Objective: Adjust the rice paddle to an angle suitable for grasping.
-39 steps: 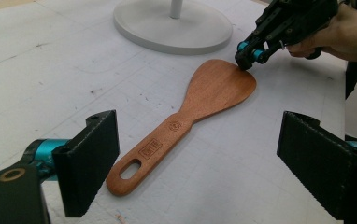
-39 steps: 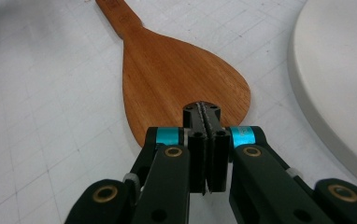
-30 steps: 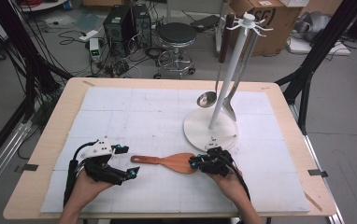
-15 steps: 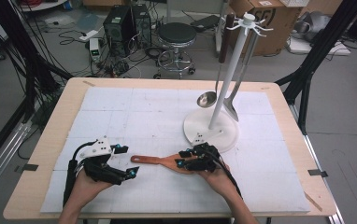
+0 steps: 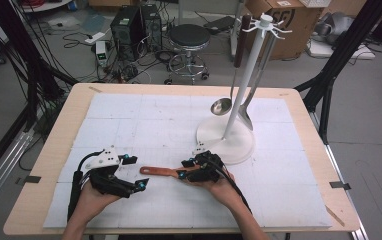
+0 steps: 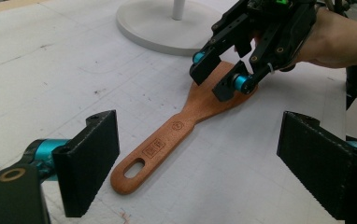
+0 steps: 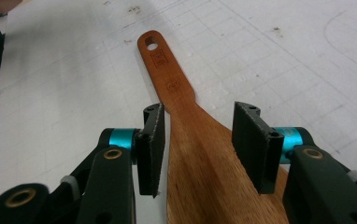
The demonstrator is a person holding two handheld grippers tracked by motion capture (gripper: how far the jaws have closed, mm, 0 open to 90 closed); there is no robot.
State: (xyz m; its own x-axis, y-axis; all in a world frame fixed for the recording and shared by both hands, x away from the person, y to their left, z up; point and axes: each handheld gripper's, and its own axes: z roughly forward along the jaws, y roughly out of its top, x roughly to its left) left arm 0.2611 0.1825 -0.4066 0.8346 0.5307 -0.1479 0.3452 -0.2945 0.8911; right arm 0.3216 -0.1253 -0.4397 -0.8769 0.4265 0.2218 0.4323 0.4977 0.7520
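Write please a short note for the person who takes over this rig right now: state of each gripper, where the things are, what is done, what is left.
Left gripper: open, holds nothing, resting on the mat just left of the spatula's handle end.
Right gripper: its fingers have just been opening; they stand either side of the wooden spatula blade, not pressing it.
Spatula lies flat on the white mat, handle toward the left gripper.
Utensil stand is behind the right gripper, with a ladle hanging on it.
Done: spatula is on the mat, free.
Left: probably grasp the spatula and hang it by its handle hole on the stand.
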